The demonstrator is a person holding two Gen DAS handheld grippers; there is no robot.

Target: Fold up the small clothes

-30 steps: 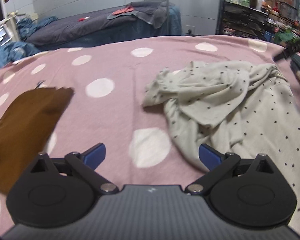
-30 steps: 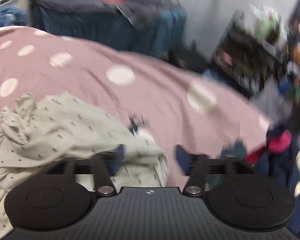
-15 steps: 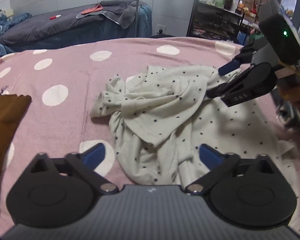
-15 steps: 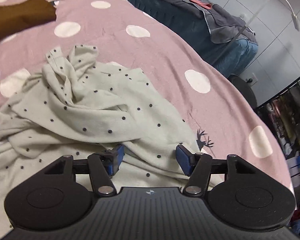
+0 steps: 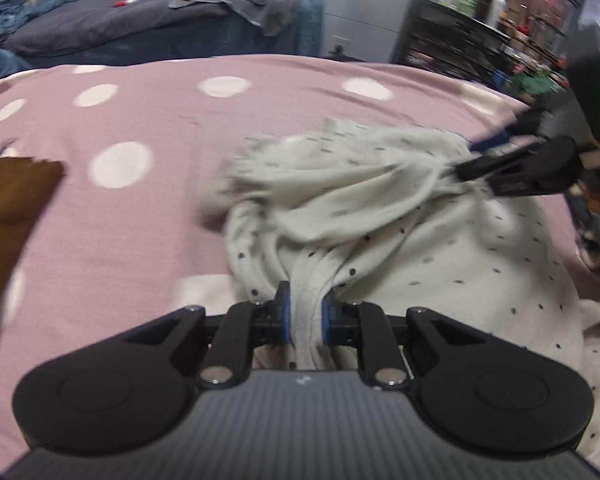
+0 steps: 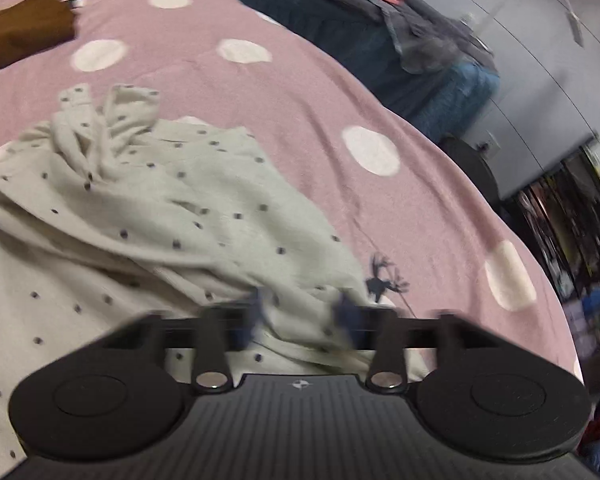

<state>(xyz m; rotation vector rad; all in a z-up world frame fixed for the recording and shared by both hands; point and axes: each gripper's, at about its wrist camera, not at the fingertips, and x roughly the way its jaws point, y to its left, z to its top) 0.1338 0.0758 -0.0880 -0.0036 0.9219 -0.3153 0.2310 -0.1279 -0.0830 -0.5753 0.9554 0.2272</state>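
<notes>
Pink white-spotted bed cover (image 5: 148, 216), crumpled cream dark-dotted cotton garment (image 5: 380, 216), left hand-held gripper (image 5: 304, 314) clenched on bunched fold, right hand-held gripper (image 6: 300, 314) motion-blurred, grip indeterminate.

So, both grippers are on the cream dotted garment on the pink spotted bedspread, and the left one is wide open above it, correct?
Not quite: the left gripper is shut on a bunched fold of the cream dotted garment, as the left wrist view shows. The rest holds: the right gripper is on it too, on the pink spotted bedspread.

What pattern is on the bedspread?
Pink bedspread with large white polka dots; clearest in the right wrist view.
</notes>
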